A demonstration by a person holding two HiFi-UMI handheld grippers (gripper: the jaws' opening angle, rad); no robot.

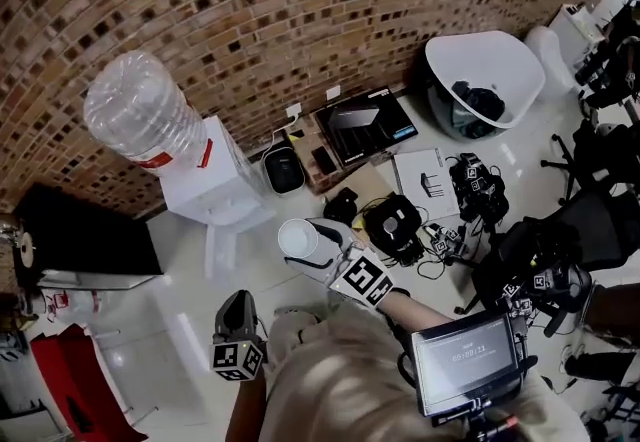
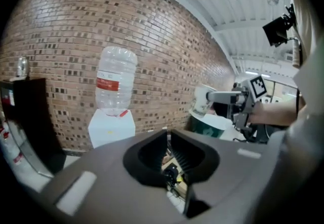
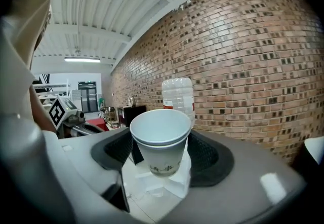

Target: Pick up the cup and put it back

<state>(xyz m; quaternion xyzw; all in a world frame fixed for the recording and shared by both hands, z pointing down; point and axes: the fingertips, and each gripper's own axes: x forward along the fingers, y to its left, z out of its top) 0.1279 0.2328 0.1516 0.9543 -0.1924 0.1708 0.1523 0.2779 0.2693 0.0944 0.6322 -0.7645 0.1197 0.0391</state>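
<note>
Here the right gripper [image 1: 325,252] clamps the cup [image 1: 297,238] between its fingers at mid-frame of the head view, lower right of the dispenser [image 1: 200,165]; the left gripper [image 1: 237,302], lower left, has its fingers pressed together, empty.

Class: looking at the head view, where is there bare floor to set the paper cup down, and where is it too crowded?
Bare white floor lies between the water dispenser and the black cabinet. Right of the paper cup it is crowded with black gear and cables.
</note>
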